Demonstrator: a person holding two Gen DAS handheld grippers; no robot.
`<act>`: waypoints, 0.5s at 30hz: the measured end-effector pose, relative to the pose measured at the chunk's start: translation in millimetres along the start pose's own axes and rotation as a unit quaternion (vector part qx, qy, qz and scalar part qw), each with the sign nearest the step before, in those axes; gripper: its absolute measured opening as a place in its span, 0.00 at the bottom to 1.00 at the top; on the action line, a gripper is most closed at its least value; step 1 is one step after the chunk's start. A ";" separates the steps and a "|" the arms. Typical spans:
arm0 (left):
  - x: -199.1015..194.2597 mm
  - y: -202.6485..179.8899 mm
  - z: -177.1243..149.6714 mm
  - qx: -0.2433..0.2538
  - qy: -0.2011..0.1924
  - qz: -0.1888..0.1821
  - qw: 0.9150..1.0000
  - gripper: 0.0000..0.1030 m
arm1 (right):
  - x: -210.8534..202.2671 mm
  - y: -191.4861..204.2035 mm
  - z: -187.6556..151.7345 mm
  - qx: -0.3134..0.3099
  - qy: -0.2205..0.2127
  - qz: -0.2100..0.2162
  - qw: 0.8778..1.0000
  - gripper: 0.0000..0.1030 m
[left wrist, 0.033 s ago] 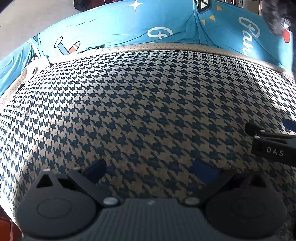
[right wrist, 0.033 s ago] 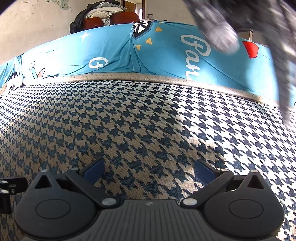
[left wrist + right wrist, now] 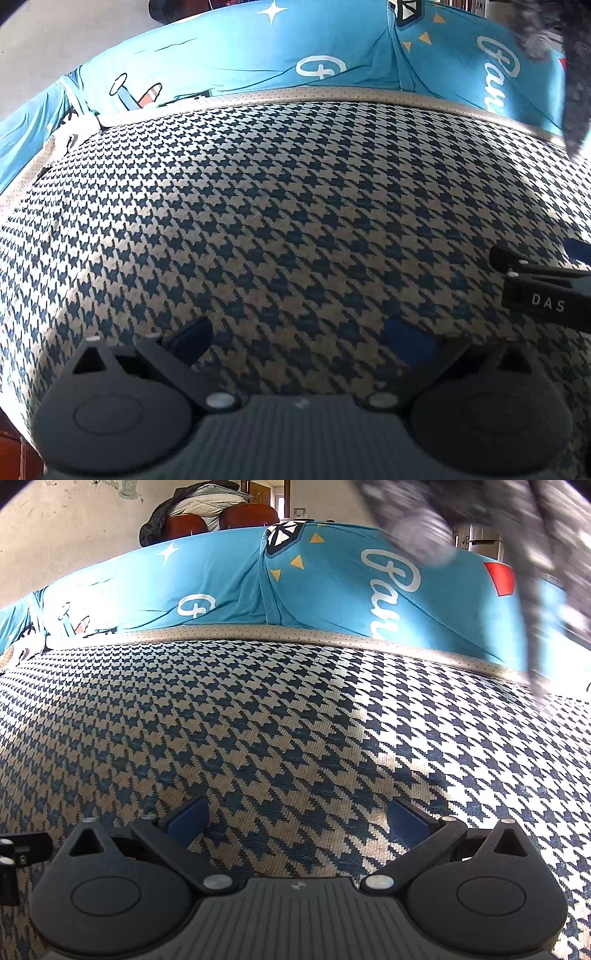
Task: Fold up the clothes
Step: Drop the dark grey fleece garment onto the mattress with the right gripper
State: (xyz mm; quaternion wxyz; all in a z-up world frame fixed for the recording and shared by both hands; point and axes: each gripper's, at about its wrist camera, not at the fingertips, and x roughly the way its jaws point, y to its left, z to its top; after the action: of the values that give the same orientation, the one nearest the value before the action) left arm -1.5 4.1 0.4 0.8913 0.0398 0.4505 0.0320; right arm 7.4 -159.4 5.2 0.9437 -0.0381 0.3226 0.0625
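Note:
A blue-and-cream houndstooth cloth (image 3: pixel 295 206) (image 3: pixel 258 716) lies spread flat and fills most of both views. Its dotted beige border (image 3: pixel 332 637) runs along the far side. My left gripper (image 3: pixel 299 341) hovers low over the cloth's near part, open, with nothing between its blue pads (image 3: pixel 192 338). My right gripper (image 3: pixel 299 823) is open too, close above the same cloth and just to the right of the left one. A dark speckled fabric (image 3: pixel 535 535) (image 3: pixel 576 92) hangs blurred at the top right, and what holds it is hidden.
A turquoise printed sheet (image 3: pixel 221 579) (image 3: pixel 240 62) lies beyond the cloth's border. Brown chairs with a piled coat (image 3: pixel 207 513) stand by the far wall. The right gripper's black side (image 3: pixel 539 295) shows at the left wrist view's right edge. Sunlight brightens the cloth's right part (image 3: pixel 480 738).

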 end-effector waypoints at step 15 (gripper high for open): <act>-12.3 73.4 -6.9 -0.032 0.004 0.005 0.999 1.00 | -3.2 1.3 -5.7 0.000 0.000 0.000 1.000 1.00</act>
State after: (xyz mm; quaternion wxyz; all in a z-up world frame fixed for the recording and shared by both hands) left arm -15.9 76.3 13.5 0.8903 0.0135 0.4523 0.0511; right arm 1.3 -159.0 2.7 0.9436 -0.0380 0.3230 0.0624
